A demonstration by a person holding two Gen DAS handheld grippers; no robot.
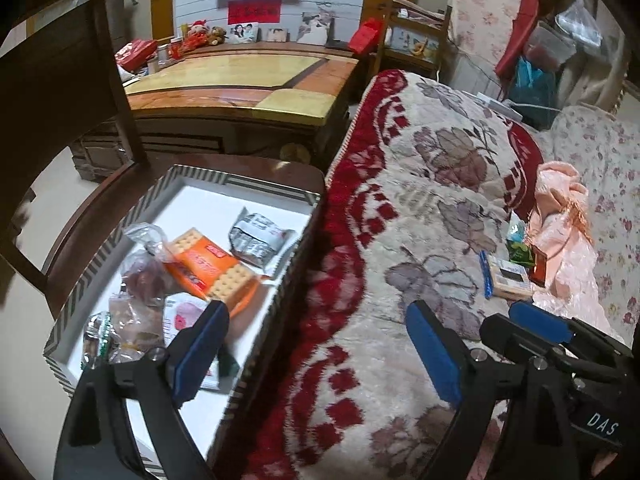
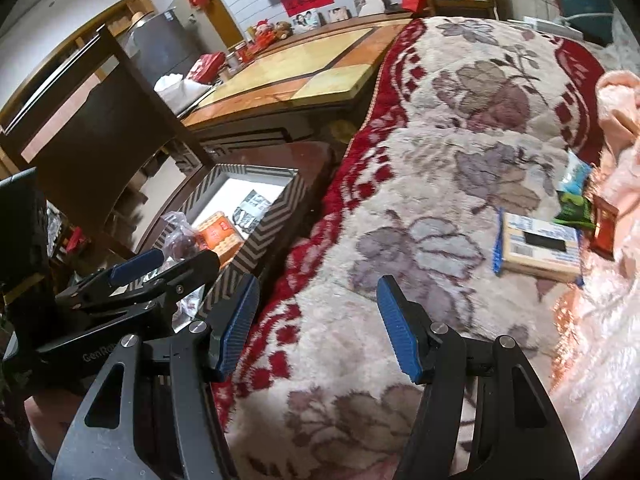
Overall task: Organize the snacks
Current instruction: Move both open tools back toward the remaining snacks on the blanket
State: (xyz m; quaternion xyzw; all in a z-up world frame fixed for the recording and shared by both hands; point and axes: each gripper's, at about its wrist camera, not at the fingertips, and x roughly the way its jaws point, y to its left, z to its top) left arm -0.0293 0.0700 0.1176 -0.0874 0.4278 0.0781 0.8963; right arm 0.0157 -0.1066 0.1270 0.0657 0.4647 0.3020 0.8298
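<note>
A zigzag-patterned box (image 1: 100, 256) stands on a dark wooden stool at the left. It holds an orange cracker pack (image 1: 212, 268), a silver-black packet (image 1: 256, 236), a clear bag of dark red pieces (image 1: 144, 268) and a pink packet (image 1: 184, 316). More snacks lie on the flowered blanket (image 2: 420, 168) at the right: a pale flat box (image 2: 540, 246), a green packet (image 2: 574, 204) and a red-brown packet (image 2: 604, 226). My left gripper (image 1: 316, 354) hangs open over the box's right wall and the blanket edge, holding nothing. My right gripper (image 2: 318, 326) is open over the blanket, left of the pale box.
A tiled low table (image 1: 240, 88) stands beyond the box, with a dark chair (image 1: 60, 80) at the left. A pink crumpled cloth (image 1: 560, 216) lies beside the loose snacks. The blanket covers a raised bed or sofa.
</note>
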